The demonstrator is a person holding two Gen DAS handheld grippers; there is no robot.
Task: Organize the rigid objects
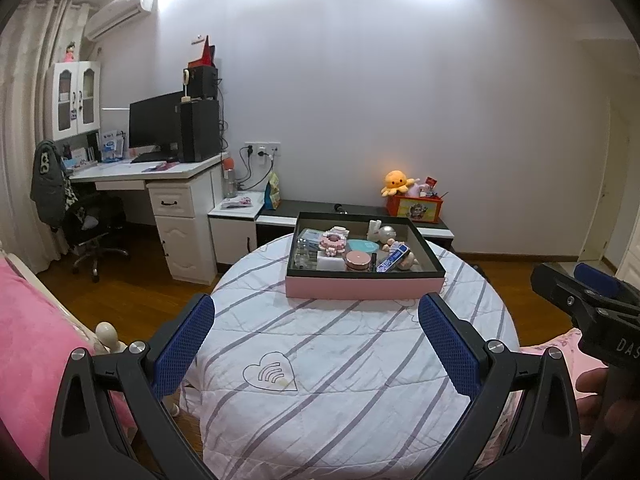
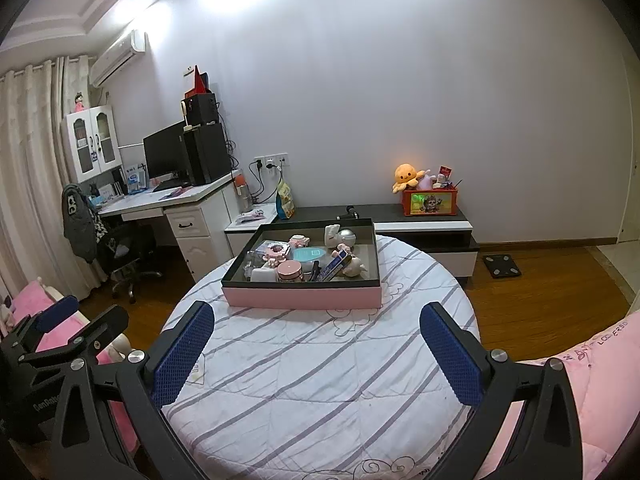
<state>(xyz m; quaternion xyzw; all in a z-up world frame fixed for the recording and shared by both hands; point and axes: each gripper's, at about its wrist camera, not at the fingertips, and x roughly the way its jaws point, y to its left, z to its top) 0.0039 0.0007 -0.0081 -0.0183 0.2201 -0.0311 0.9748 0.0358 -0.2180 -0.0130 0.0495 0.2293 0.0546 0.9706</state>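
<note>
A pink box with a dark rim [image 1: 362, 289] [image 2: 300, 298] stands at the far side of a round table with a striped white cloth [image 1: 340, 380] [image 2: 320, 380]. It holds several small rigid objects, among them a round pink jar [image 1: 357, 260] [image 2: 290, 271], a teal lid [image 1: 363, 246] [image 2: 308, 254], a blue tube [image 1: 394, 260] [image 2: 335, 266] and a silver ball [image 1: 387, 233] [image 2: 346, 236]. My left gripper [image 1: 316, 344] is open and empty above the near cloth. My right gripper [image 2: 318, 354] is open and empty too, well short of the box.
A white desk with monitor [image 1: 154, 126] and an office chair [image 1: 94, 224] stand at the left. A low dark cabinet [image 2: 420, 216] behind the table carries an orange toy box [image 1: 418, 207]. Pink bedding [image 1: 32, 360] lies left and right. Wooden floor surrounds the table.
</note>
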